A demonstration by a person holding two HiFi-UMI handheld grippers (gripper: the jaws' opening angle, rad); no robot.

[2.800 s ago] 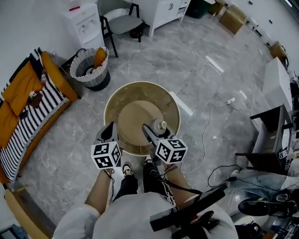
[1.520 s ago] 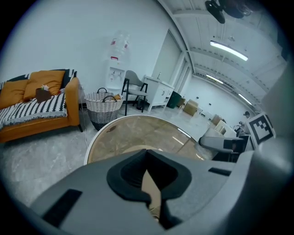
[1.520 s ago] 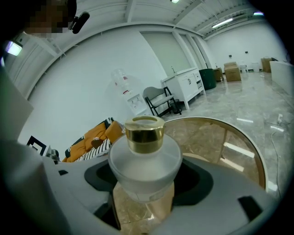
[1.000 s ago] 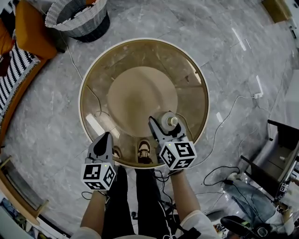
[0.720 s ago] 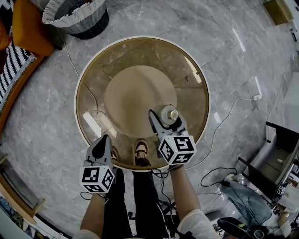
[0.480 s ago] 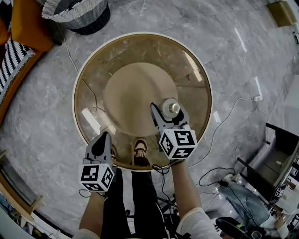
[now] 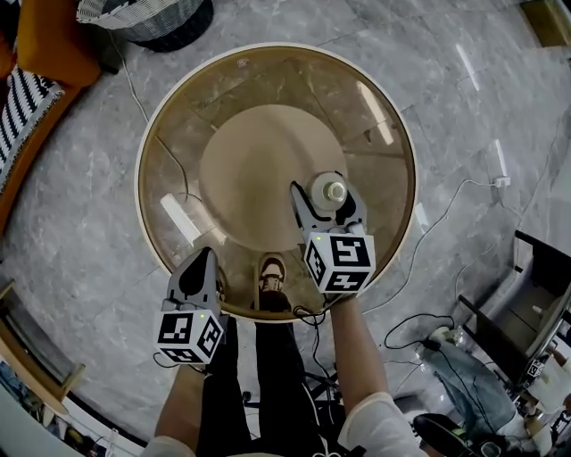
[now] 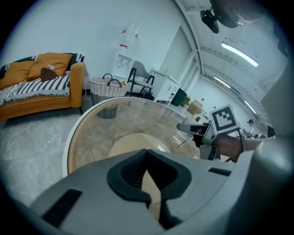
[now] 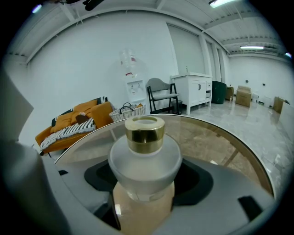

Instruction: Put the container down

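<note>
The container [image 9: 144,174] is a frosted bottle with a gold collar and pale peach liquid; in the head view the bottle [image 7: 330,191] shows from above. My right gripper [image 7: 327,198] is shut on it, holding it upright over the right part of the round glass table [image 7: 178,116]. I cannot tell whether its base touches the glass. My left gripper [image 7: 198,270] sits at the table's near-left edge, jaws shut with nothing between them [image 8: 154,202].
Under the glass is a round tan base [image 7: 263,170]. A striped basket [image 7: 147,16] and an orange sofa [image 7: 40,54] stand at the far left. Cables [image 7: 446,210] trail on the grey floor to the right. The person's shoes [image 7: 270,275] show through the glass.
The right gripper has carried the bottle further out over the table, away from the near edge. The left gripper has stayed at the near-left rim. The head camera has come closer to the table.
</note>
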